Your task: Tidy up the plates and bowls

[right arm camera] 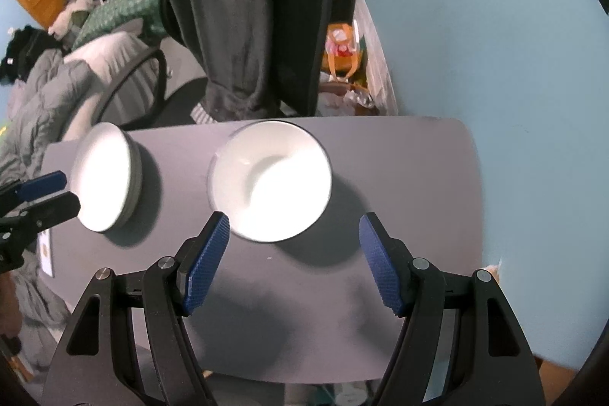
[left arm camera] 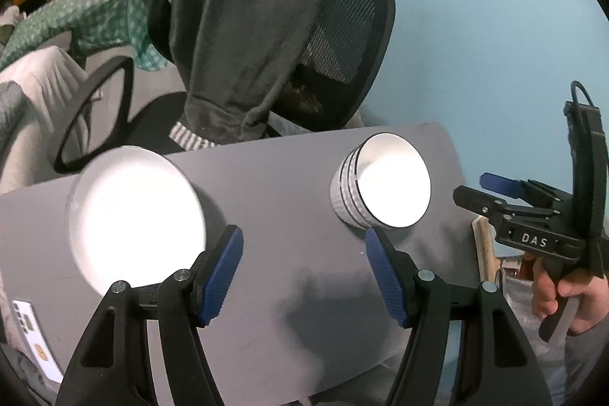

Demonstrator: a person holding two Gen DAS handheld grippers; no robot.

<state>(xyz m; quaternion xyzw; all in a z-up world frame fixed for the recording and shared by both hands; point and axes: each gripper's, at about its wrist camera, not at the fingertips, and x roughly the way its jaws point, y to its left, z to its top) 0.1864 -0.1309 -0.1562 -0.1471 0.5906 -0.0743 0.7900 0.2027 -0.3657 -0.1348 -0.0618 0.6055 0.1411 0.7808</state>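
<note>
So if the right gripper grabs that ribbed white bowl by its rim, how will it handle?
The ribbed white bowl looks glazed ceramic: probably stiff, fairly heavy and breakable if dropped. Its glossy inside suggests the rim could slip between the right gripper pads. Its wide mouth over a narrower base suggests an off-centre push on the grey table may tip it.

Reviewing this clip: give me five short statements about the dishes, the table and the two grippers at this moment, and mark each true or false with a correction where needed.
1. Two white dishes sit on the grey table. True: a plate and a bowl.
2. The bowl is stacked on the plate. False: they stand apart, side by side.
3. The left gripper holds the plate. False: its jaws are open and empty, above the table.
4. The right gripper is open with nothing between its pads. True.
5. A chair with dark clothing draped over it stands behind the table. True.
</note>
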